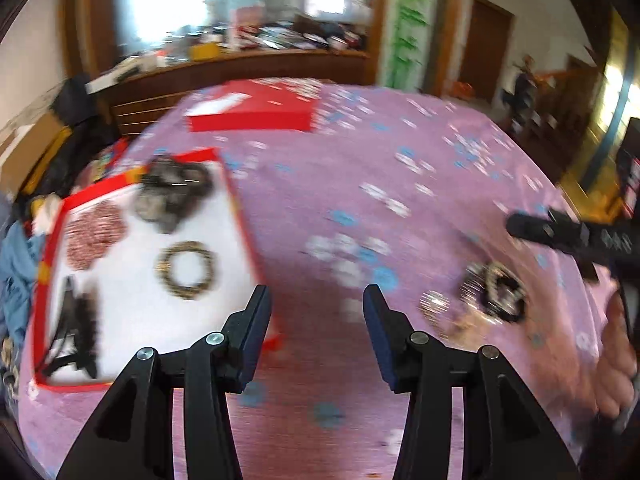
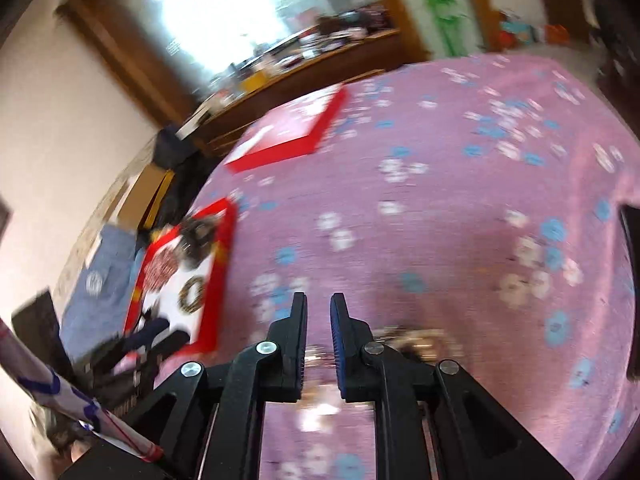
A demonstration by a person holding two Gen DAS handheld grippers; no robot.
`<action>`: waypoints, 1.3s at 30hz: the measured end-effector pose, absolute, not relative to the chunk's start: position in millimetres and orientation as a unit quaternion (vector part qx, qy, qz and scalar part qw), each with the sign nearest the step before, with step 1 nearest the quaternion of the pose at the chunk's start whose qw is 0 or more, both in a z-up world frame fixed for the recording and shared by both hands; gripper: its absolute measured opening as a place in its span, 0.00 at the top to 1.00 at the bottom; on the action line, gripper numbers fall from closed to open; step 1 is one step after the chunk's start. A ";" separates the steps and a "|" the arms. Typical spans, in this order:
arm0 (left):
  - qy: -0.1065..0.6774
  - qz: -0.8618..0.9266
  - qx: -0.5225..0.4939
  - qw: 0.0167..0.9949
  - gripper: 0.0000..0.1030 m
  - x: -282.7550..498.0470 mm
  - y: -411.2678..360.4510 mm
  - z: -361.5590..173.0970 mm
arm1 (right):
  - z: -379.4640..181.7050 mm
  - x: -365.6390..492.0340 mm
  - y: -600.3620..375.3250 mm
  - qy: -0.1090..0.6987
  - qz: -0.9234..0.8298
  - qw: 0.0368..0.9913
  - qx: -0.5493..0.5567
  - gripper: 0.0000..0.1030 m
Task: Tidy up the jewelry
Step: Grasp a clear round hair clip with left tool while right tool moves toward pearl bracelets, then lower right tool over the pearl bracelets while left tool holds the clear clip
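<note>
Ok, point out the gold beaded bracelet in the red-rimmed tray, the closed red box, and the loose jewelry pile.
Gold beaded bracelet [image 1: 188,270], left wrist view, lower-left beads.
Closed red box [image 1: 256,114], left wrist view, lid top.
Loose jewelry pile [image 1: 494,292], left wrist view, dark ring.

Black plastic left gripper [image 1: 316,308] and right gripper [image 2: 319,314]: angular linkage arms, silver round screws, dark-blue ribbed finger pads [image 2: 337,344].

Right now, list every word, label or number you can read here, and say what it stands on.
None can be read.
Red box lid: white panel and pale marks, blurred.
Blue cloth: round white emblem, blurred.
White tube: blue marks, no letters legible.
Clutter on the wooden counter: too blurred.
</note>
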State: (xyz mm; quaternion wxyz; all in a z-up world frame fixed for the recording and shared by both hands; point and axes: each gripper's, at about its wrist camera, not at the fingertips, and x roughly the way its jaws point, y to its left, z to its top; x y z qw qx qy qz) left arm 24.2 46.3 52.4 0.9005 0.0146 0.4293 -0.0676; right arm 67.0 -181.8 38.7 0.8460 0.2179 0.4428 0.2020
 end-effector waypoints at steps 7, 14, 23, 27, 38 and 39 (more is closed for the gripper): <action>0.460 -0.138 0.064 0.875 0.43 20.1 -14.8 34.9 | 21.1 77.6 -212.3 0.457 0.189 0.824 0.276 0.86; 0.469 -0.156 0.110 0.862 0.35 9.4 -54.5 8.1 | 29.6 69.3 -212.2 0.442 0.195 0.831 0.276 0.76; 0.449 -0.121 0.101 0.879 0.73 20.8 -51.7 -4.0 | 21.9 70.7 -209.9 0.462 0.175 0.830 0.257 0.73; 0.432 -0.092 0.054 0.896 0.73 29.9 -15.9 7.2 | 14.2 75.1 -199.2 0.482 0.173 0.826 0.236 0.73; 0.399 -0.033 -0.008 0.916 0.73 41.4 37.9 12.5 | 8.5 73.4 -161.7 0.479 0.295 0.797 0.221 0.68; 0.397 -0.034 -0.008 0.917 0.73 40.5 37.7 12.5 | 15.5 70.3 -163.4 0.462 0.302 0.803 0.224 0.67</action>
